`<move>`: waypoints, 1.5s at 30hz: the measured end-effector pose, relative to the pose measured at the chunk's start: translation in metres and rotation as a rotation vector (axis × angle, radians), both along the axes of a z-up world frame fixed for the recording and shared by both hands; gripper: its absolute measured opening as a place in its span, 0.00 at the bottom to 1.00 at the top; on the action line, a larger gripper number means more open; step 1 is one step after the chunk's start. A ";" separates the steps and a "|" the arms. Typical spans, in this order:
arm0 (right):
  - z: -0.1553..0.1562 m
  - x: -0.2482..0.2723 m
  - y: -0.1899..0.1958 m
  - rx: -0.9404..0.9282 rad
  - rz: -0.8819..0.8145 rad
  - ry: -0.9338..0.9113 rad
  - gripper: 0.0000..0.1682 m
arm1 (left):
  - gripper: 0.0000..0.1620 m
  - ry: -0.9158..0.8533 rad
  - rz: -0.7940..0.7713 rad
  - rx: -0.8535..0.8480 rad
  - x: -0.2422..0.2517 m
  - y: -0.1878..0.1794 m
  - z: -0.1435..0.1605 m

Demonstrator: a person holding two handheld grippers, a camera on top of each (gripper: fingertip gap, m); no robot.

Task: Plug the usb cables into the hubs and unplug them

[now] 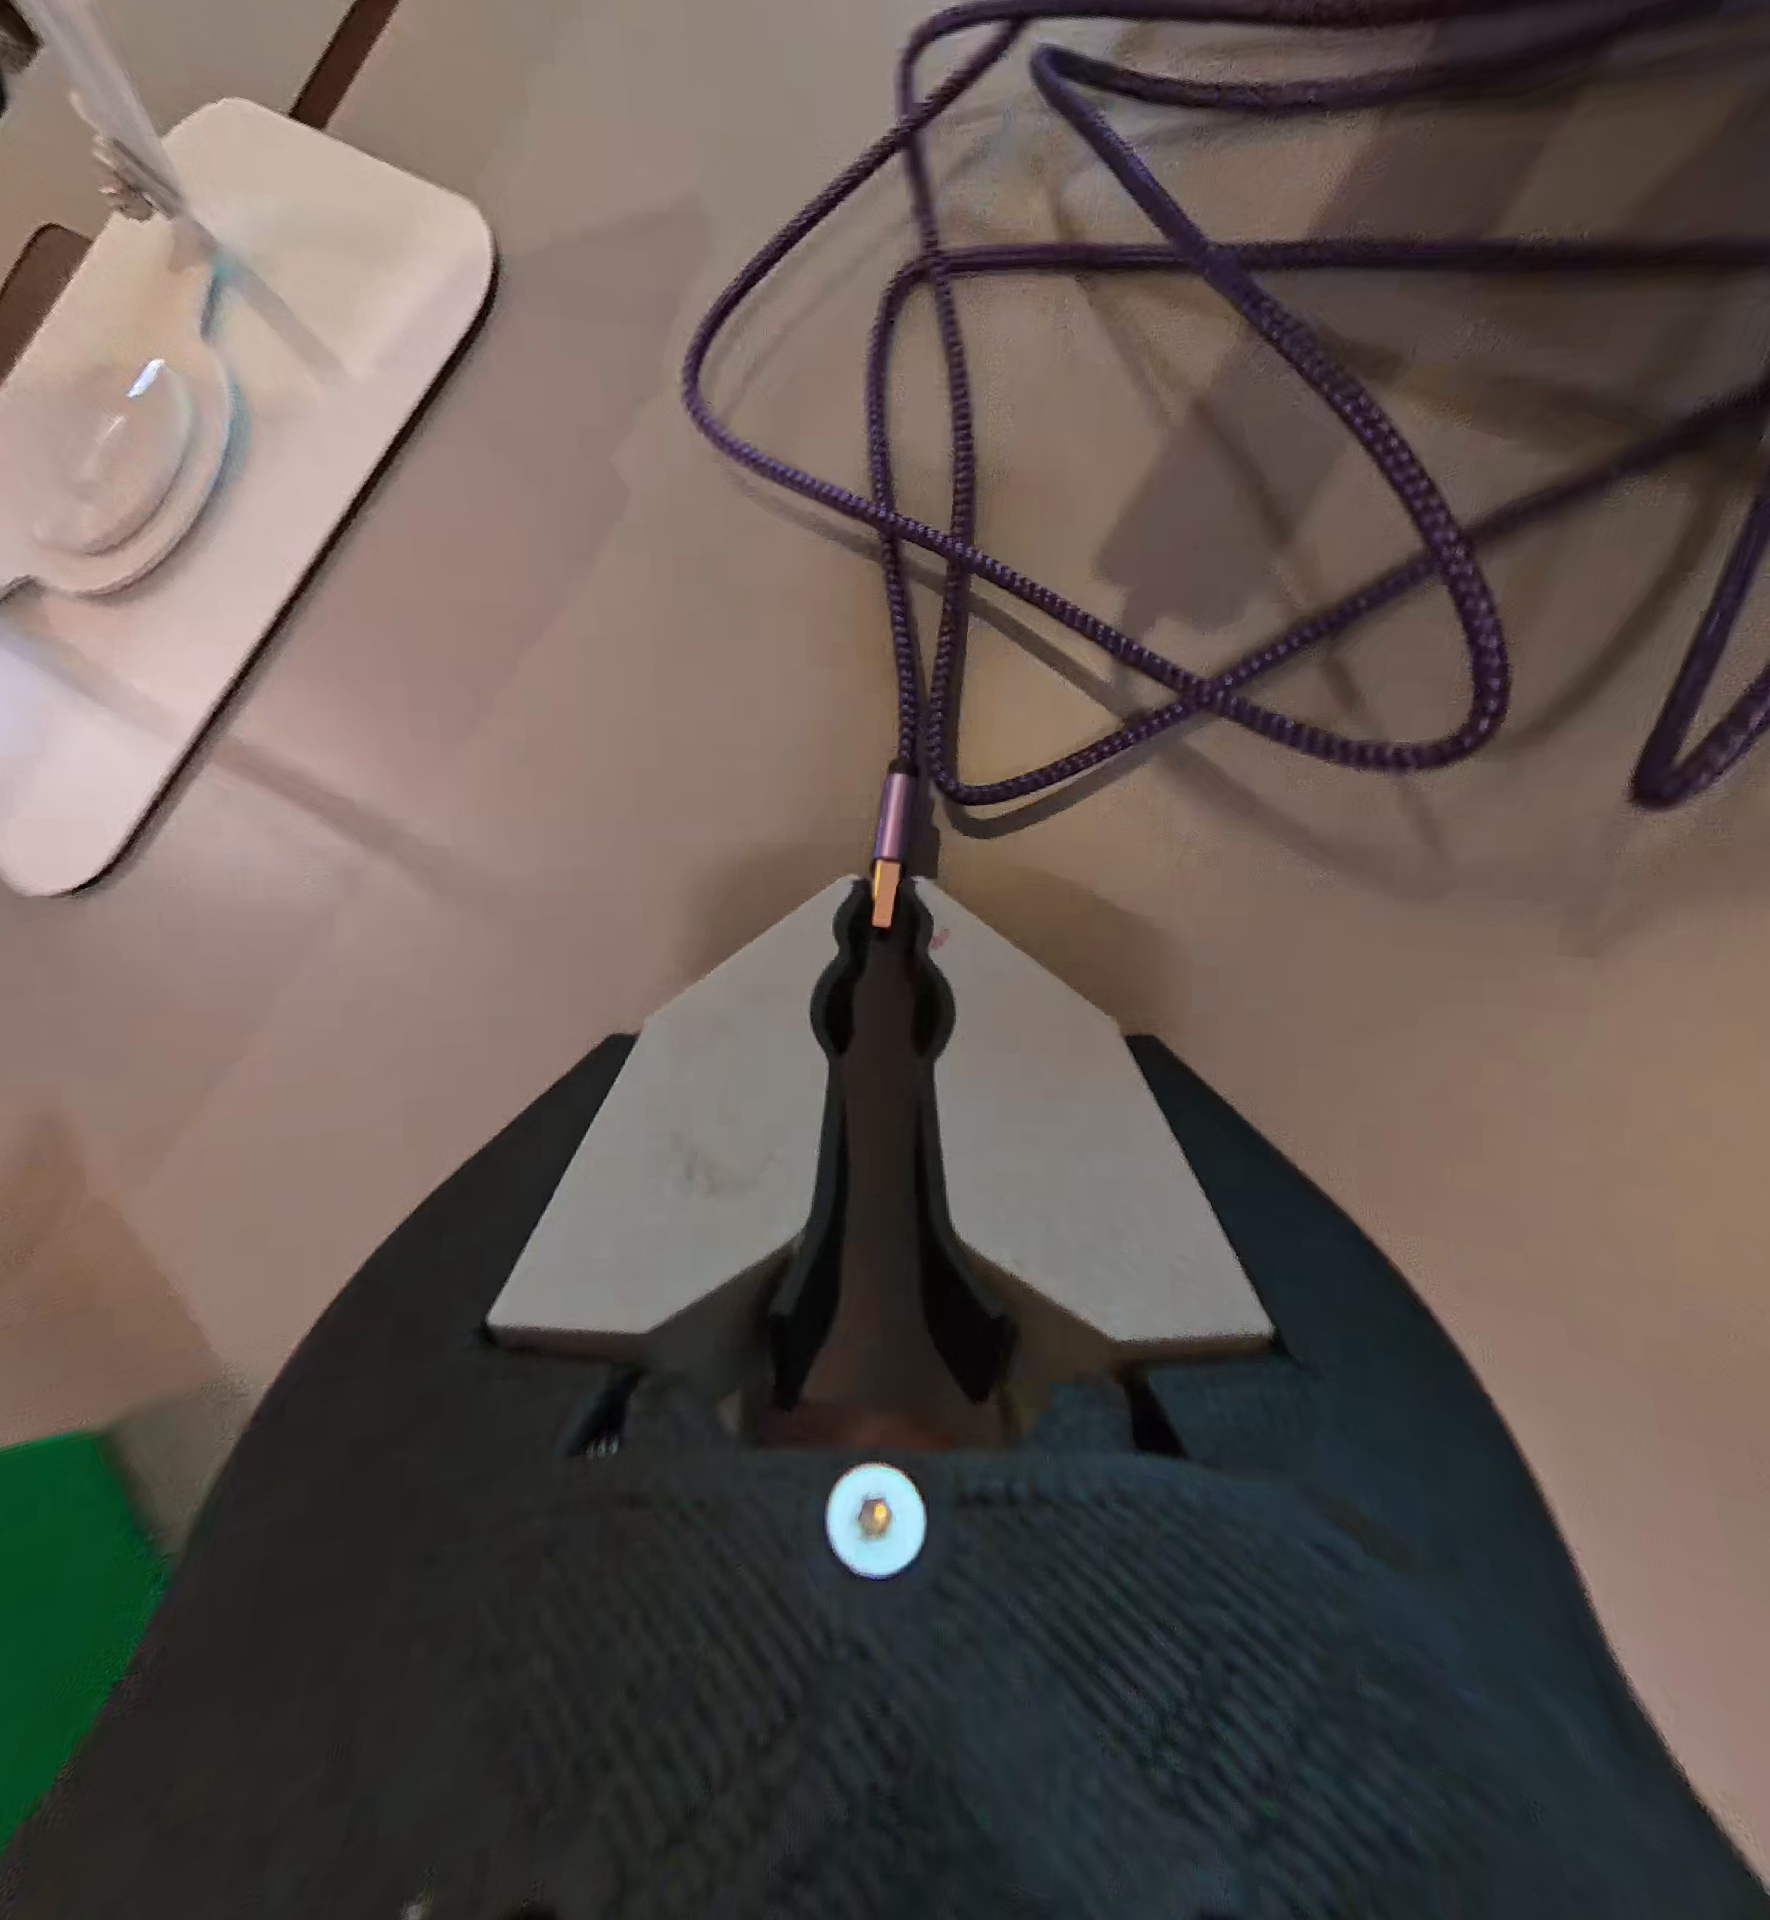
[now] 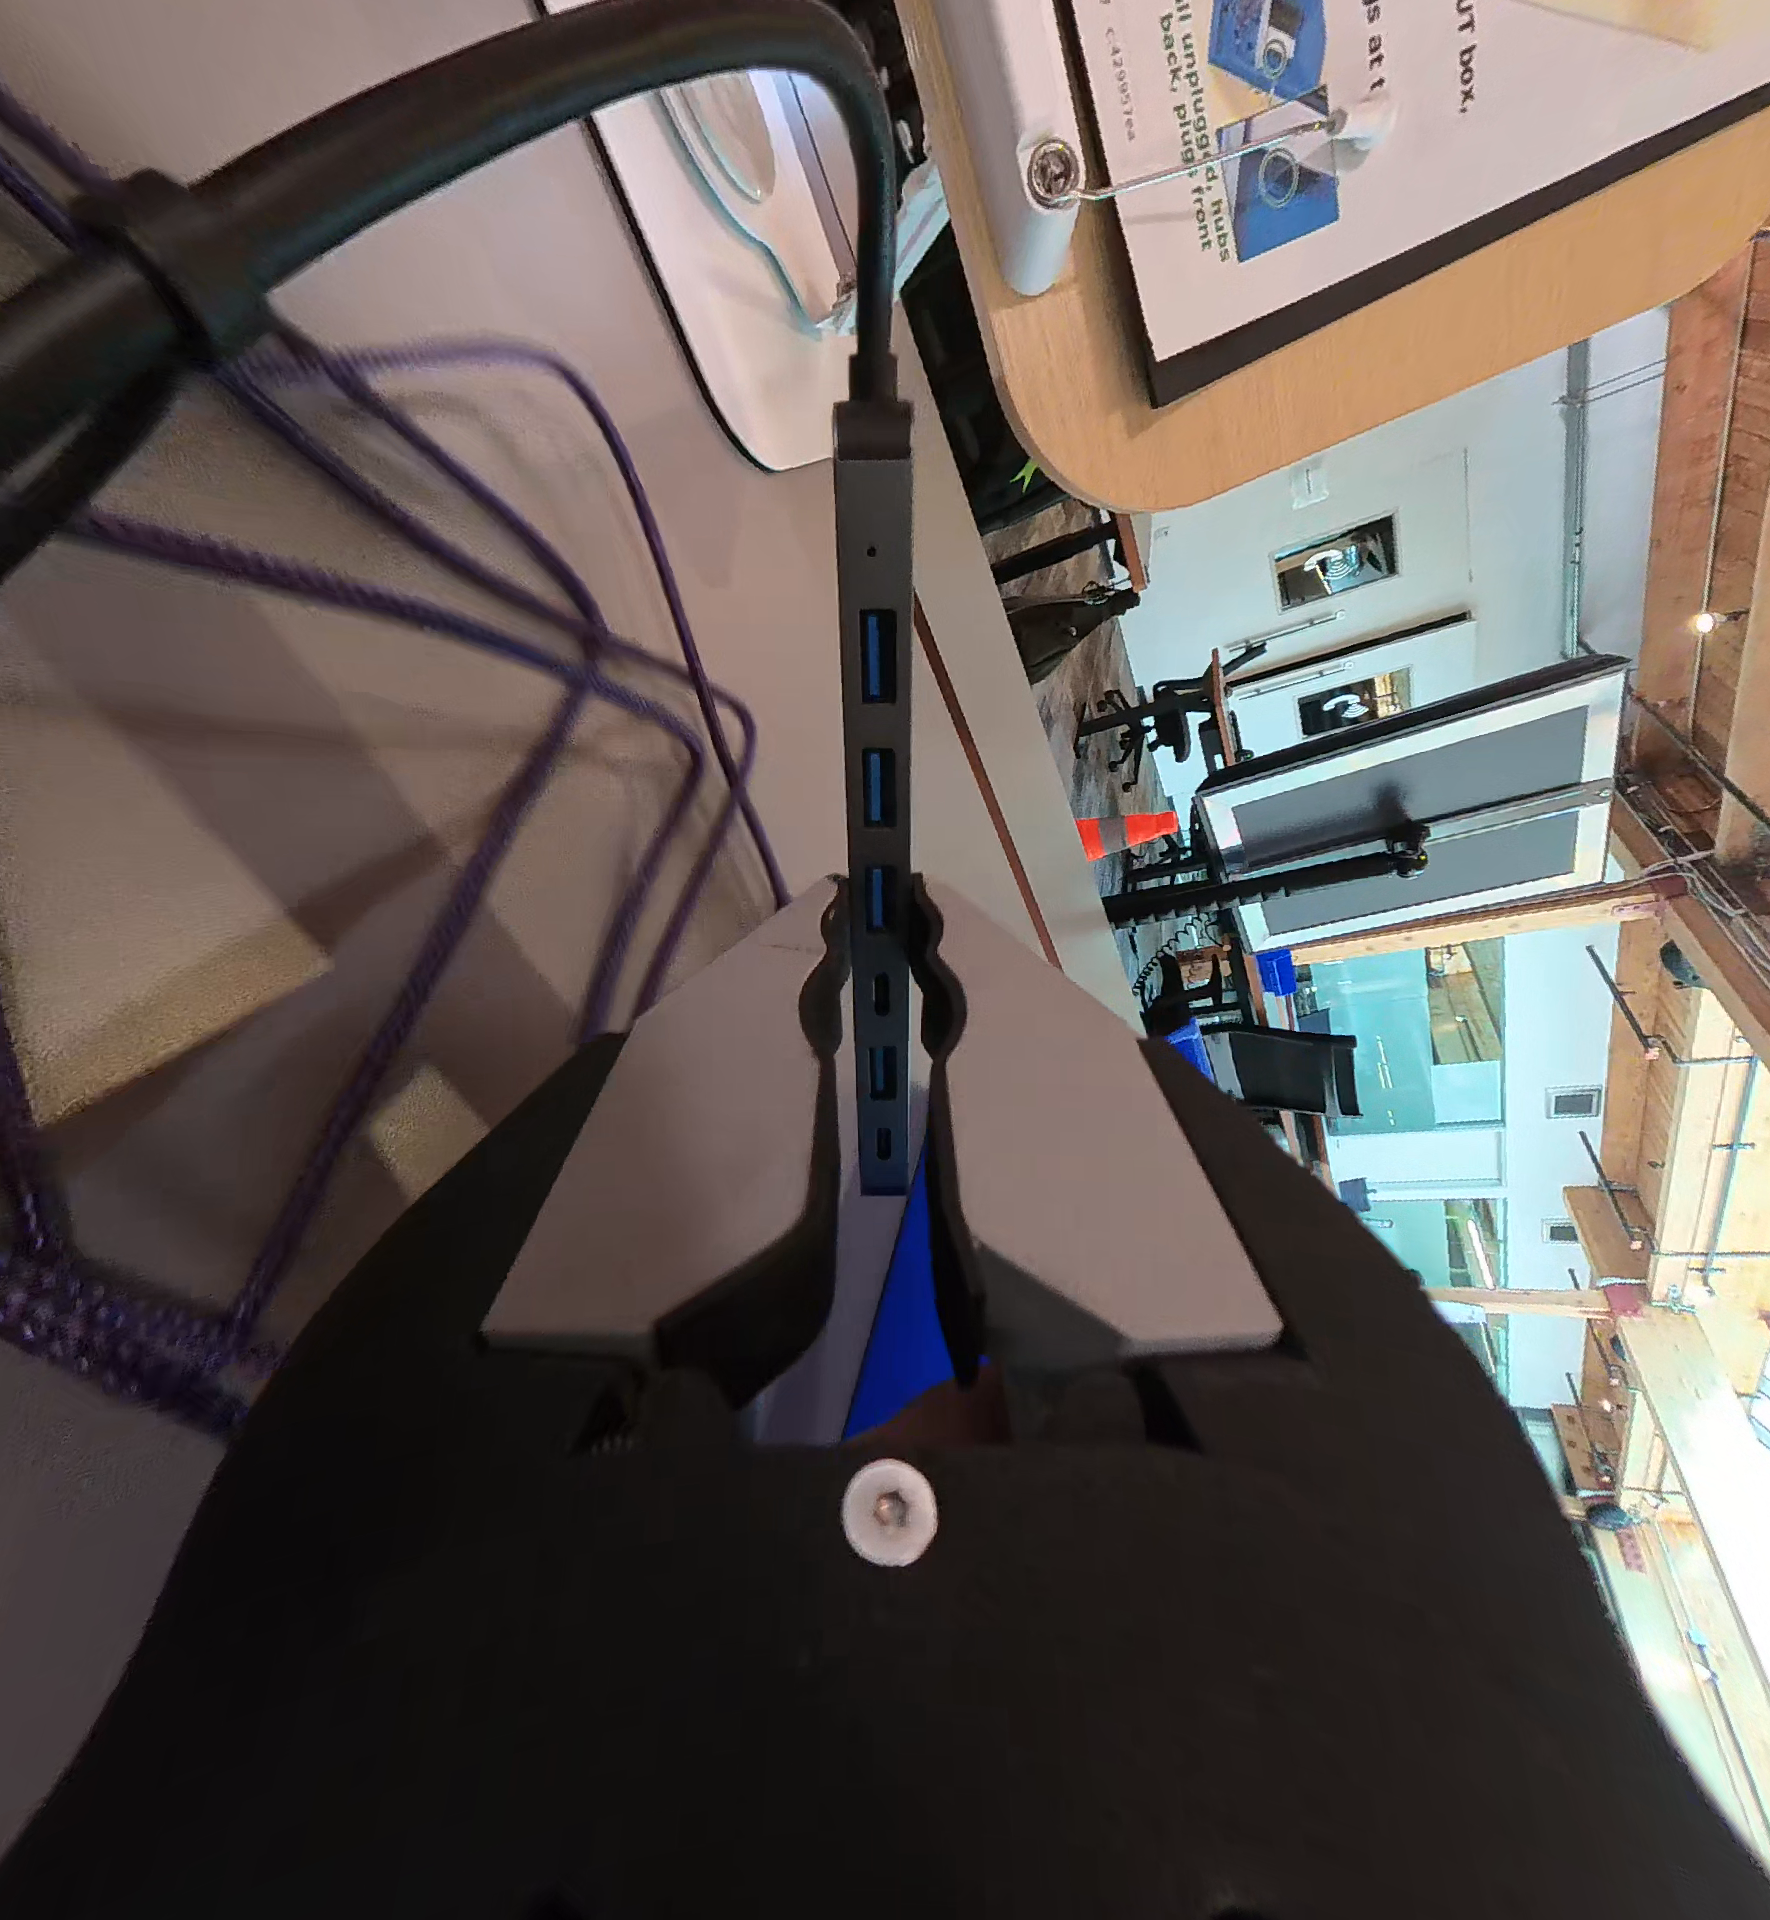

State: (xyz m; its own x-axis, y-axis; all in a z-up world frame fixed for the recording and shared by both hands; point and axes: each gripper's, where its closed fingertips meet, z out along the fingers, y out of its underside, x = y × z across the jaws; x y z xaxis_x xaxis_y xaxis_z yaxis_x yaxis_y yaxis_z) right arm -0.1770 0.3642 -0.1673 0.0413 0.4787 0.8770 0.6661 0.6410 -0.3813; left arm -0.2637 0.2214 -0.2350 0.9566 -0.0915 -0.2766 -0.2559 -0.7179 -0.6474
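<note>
Beige laminate covers the bench (image 1: 445, 1039), and most of the far part of it is taken up by loose loops of purple braided cable (image 1: 1172, 343). To the left sits a white board (image 1: 268, 499) with a clear glass piece (image 1: 133, 457) on it; we see no container holding anything.

In the right wrist view, our right tool (image 2: 879, 914) is closed narrowly on the flat sides of a slim grey hub (image 2: 873, 582). The hub's long axis runs straight ahead along the fingers, and its port edge faces the camera with blue sockets in a row. Its own thick black lead (image 2: 548, 94) arcs up and away to the left. Every socket we can see is empty.

In the left wrist view, our left tool (image 1: 886, 904) pinches the metal tip of the cable's plug (image 1: 891, 831). The purple shell points forward, away from us, with the cord trailing off to the loops beyond.

We judge that the coming move turns on one relation: the plug's tip is buried between the fingers, so it cannot meet a socket as gripped. Neither view shows the other tool, so we cannot tell how far plug and hub lie apart or which side the hub is on.
</note>
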 end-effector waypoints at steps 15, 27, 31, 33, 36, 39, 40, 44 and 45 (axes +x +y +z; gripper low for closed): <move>-0.012 -0.008 -0.021 0.036 0.058 -0.062 0.04 | 0.01 0.000 -0.411 -0.261 0.067 -0.174 0.065; -0.024 -0.012 -0.024 0.038 0.078 -0.104 0.04 | 0.01 -0.338 -0.856 -0.090 0.141 -0.174 0.092; -0.026 -0.011 -0.025 0.033 0.080 -0.112 0.04 | 0.06 -0.358 -0.734 -0.133 0.124 -0.159 0.072; -0.025 -0.010 -0.023 0.023 0.074 -0.108 0.04 | 0.07 -0.417 -0.732 -0.103 0.123 -0.159 0.077; -0.024 -0.007 -0.017 0.001 0.053 -0.103 0.04 | 0.08 -0.456 -0.727 -0.022 0.120 -0.161 0.094; -0.025 -0.006 -0.013 -0.023 0.042 -0.103 0.04 | 0.09 -0.353 -0.574 0.047 0.094 -0.145 0.100; -0.026 -0.006 -0.013 -0.031 0.041 -0.101 0.04 | 0.08 -0.310 -0.514 0.055 0.084 -0.138 0.098; -0.023 -0.005 -0.012 -0.040 0.034 -0.090 0.05 | 0.09 -0.137 -0.362 0.030 0.057 -0.118 0.081; -0.023 -0.005 -0.012 -0.041 0.033 -0.087 0.04 | 0.10 -0.072 -0.290 0.067 0.045 -0.106 0.081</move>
